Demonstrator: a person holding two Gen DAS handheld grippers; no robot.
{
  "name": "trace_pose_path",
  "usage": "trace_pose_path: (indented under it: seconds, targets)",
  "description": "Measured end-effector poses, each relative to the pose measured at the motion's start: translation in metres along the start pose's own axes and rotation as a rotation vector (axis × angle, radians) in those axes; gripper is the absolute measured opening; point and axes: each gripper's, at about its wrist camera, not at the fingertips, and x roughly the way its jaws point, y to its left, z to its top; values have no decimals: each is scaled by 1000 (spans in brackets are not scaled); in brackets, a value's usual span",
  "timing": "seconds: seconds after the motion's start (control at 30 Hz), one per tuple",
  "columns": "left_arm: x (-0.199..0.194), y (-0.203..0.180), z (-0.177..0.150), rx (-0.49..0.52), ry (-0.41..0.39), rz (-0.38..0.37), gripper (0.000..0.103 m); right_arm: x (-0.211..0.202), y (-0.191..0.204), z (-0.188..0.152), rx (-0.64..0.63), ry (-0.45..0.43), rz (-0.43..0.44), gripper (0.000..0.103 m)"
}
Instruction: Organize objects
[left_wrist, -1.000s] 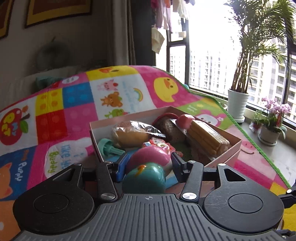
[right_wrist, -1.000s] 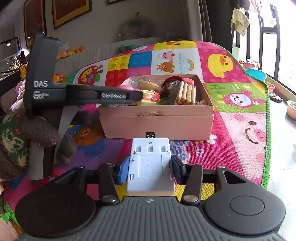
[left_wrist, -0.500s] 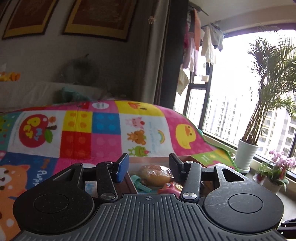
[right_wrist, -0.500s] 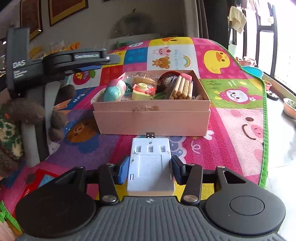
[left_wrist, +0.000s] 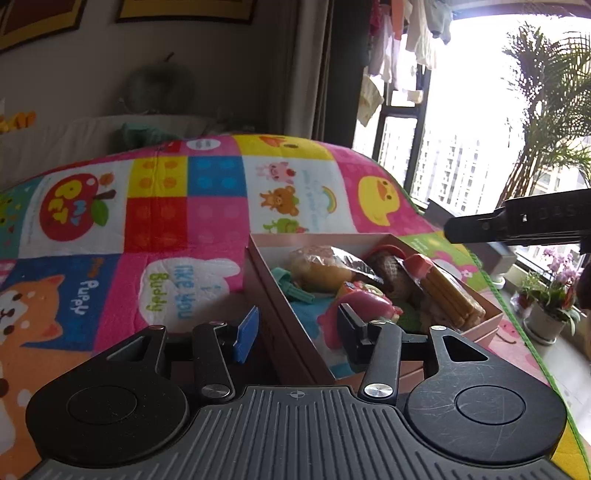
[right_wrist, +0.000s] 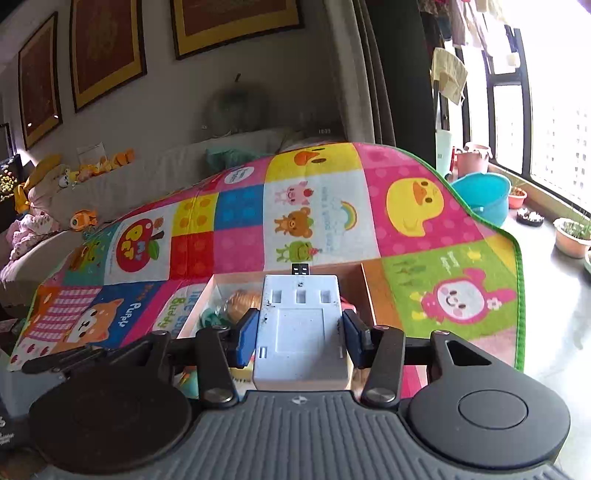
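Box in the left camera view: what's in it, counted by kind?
Wrapped bun: 1
Wafer biscuit pack: 1
Teal toy: 1
Pink toy: 1
Total: 4 clear in the box; the rest is too jumbled to tell.

Left gripper (left_wrist: 297, 328) empty, jaws apart; right gripper (right_wrist: 301, 332) clamped, loaded.

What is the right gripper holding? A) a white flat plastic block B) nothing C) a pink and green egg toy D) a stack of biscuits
A: in the right wrist view the right gripper has its blue pads pressed on both sides of a white flat plastic block, above the pink box.
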Motion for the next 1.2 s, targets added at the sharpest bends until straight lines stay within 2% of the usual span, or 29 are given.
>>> trace_pose_path:
  seconds: [0.13, 0.2, 0.23, 0.3, 0.4, 0.47, 0.57, 0.63, 0.7, 0.8, 0.87, 0.97, 1.07, 1.2]
  targets:
    - [-10, 15, 4, -60, -7, -12, 51, 39, 12, -4, -38, 61, -1, 48]
    - [-14, 25, 6, -100, 16, -15, 51, 42, 14, -10, -37, 65, -11, 49]
    - [-15, 30, 7, -123, 38, -19, 51, 34, 12, -12, -37, 45, 2, 50]
    - [-13, 39, 10, -170, 84, -38, 51, 10, 4, -14, -38, -12, 27, 62]
    - [-7, 41, 13, -208, 113, -56, 51, -27, -11, -22, -78, -68, 6, 68]
    - [-1, 35, 13, -200, 132, -56, 51, -41, -20, -35, -124, -46, -6, 68]
    - [9, 21, 10, -174, 170, -51, 51, -40, -26, -64, -219, 40, -38, 68]
    - [17, 13, 8, -146, 200, 9, 54, -30, -24, -81, -274, 84, -78, 67]
    - [23, 13, 7, -140, 222, 67, 70, -18, -21, -91, -302, 103, -98, 63]
    - [24, 19, 9, -117, 235, 133, 86, -1, -15, -90, -282, 118, -98, 54]
    - [18, 30, 12, -102, 199, 200, 86, 7, -4, -86, -275, 118, -71, 57]
    - [16, 59, 17, -137, 161, 264, 88, 22, 19, -80, -277, 101, -36, 57]
    - [21, 90, 20, -162, 145, 316, 101, 47, 45, -74, -297, 88, -35, 57]
    - [20, 118, 19, -203, 116, 319, 102, 75, 69, -67, -314, 98, -32, 57]
